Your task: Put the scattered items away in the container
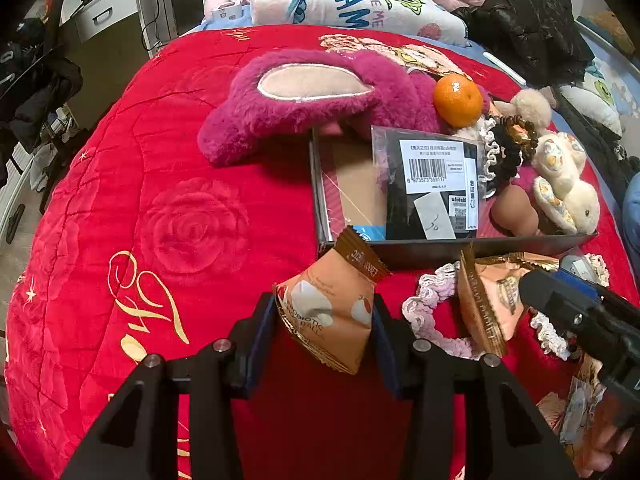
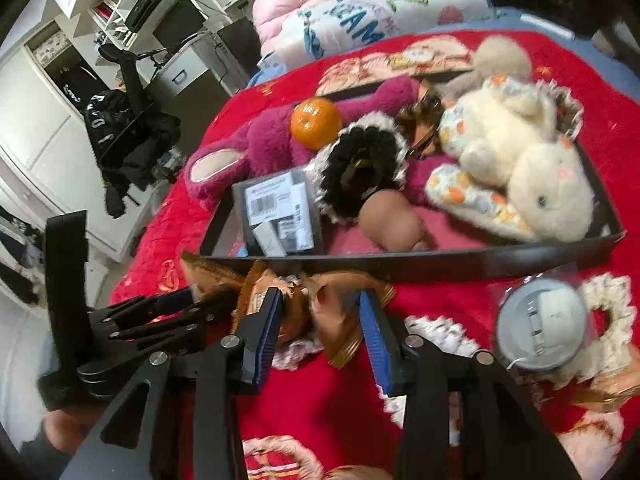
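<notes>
My left gripper (image 1: pixel 324 316) is shut on an orange snack packet (image 1: pixel 332 312), held just above the red bedspread in front of the dark tray (image 1: pixel 480 245). My right gripper (image 2: pixel 320 320) stands around a second orange snack packet (image 2: pixel 340 312) lying on a pink crocheted scrunchie (image 1: pixel 432 312); the jaws are apart and whether they touch it is unclear. The tray (image 2: pixel 440 262) holds a barcoded black packet (image 1: pixel 436 184), an orange (image 1: pixel 458 99), a black scrunchie (image 2: pixel 360 168), a cream plush rabbit (image 2: pixel 532 176), a brown gourd-shaped object (image 2: pixel 390 220) and part of a magenta plush (image 1: pixel 304 100).
A grey round item in clear wrap (image 2: pixel 540 328) and a white crocheted scrunchie (image 2: pixel 612 308) lie on the bedspread right of my right gripper. Folded blankets (image 1: pixel 340 0) lie behind the tray. The bed's left edge (image 1: pixel 24 264) drops to the floor by white cabinets (image 2: pixel 36 128).
</notes>
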A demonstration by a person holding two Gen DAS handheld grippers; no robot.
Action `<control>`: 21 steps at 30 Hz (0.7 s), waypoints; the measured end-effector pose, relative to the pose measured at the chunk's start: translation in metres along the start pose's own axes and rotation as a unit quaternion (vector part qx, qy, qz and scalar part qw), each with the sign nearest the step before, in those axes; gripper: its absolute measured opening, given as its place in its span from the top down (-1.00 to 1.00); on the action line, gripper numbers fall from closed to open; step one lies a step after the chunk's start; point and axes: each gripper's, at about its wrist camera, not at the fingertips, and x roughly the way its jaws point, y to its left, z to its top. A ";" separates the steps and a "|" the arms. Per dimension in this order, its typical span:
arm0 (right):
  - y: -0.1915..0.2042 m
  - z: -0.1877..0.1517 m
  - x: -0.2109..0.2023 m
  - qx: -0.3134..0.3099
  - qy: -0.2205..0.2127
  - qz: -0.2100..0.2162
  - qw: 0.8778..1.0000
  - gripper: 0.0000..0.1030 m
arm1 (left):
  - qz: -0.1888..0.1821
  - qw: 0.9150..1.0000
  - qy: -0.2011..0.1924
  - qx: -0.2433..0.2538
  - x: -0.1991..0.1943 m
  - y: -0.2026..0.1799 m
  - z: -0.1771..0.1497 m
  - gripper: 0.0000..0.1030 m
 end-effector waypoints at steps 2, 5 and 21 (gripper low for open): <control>0.000 -0.001 0.002 -0.007 0.000 -0.010 1.000 -0.07 | 0.000 1.000 0.000 0.000 -0.001 0.001 -0.001 0.09; -0.002 -0.002 0.003 -0.008 -0.004 -0.018 1.000 -0.13 | 0.000 1.000 0.000 0.000 0.000 0.000 0.001 0.09; -0.013 0.002 -0.001 0.029 -0.009 0.002 1.000 -0.09 | -0.002 1.000 0.001 0.000 -0.001 0.008 0.001 0.09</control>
